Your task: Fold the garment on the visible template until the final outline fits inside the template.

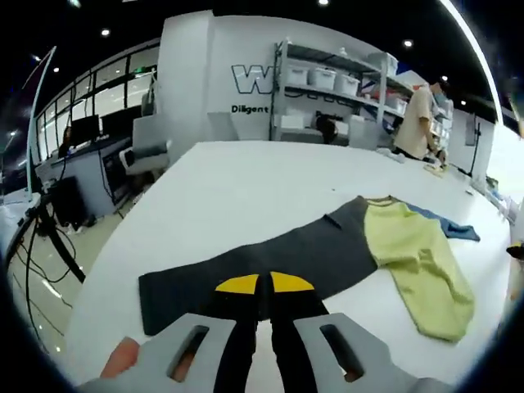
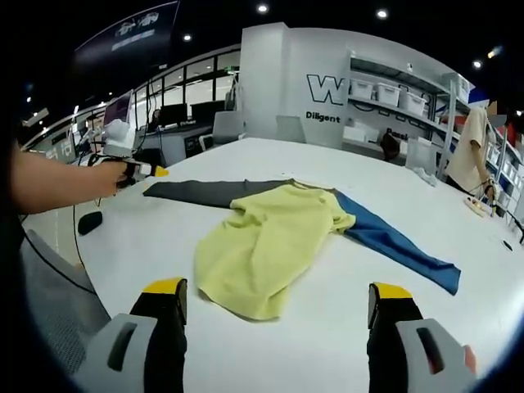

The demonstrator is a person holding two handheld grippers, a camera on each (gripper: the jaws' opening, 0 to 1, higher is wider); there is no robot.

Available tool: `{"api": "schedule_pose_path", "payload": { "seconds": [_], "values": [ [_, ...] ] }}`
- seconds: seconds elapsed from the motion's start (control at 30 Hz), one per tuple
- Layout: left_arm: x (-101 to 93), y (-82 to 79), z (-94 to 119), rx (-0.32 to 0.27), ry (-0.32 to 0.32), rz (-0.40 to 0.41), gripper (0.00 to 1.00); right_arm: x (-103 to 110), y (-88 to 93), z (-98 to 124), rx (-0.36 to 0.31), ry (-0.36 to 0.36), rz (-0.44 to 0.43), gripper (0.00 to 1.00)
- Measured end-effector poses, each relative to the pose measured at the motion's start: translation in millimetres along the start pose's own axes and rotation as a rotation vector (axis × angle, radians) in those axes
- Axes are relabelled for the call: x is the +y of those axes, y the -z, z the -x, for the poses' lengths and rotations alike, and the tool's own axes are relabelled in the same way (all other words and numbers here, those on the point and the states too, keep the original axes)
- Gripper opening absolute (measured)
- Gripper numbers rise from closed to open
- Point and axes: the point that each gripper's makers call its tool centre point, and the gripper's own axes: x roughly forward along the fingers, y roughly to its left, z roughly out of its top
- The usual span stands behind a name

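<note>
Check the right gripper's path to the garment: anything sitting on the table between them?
Nothing visible. Bare white table lies between the open right gripper and the garment's yellow body.

This is a big open-plan lab or workshop floor, part office. A dark ceiling dotted with small spotlights hangs overhead. At the far end a white wall carries large lettering, a "W" with "Diligent" beneath. Right of that stands metal shelving stacked with white storage bins. Far left, behind glass partitions, there are desks with monitors and a pale office chair. A broad white worktable fills the middle, and a person stands working at the far right.
</note>
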Motion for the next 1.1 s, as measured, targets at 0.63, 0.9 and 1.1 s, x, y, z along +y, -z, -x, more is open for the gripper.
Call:
{"api": "schedule_pose_path", "payload": {
  "seconds": [0.63, 0.9, 1.1],
  "values": [
    [-157.5, 72.0, 33.0, 0.197, 0.382, -0.213, 0.05, 4.4, -8.5, 3.0, -0.04, -0.022, 0.002, 0.93],
    [-189.7, 102.6, 47.7, 0.273, 0.454, -0.274, 0.07, 5.9, -11.4, 5.2, -0.056, -0.03, 0.001, 0.93],
    [-192.3, 124.5, 48.7, 0.404, 0.402, -0.172, 0.1, 4.9, -12.3, 7.2, -0.065, -0.03, -0.001, 0.92]
  ]
}}
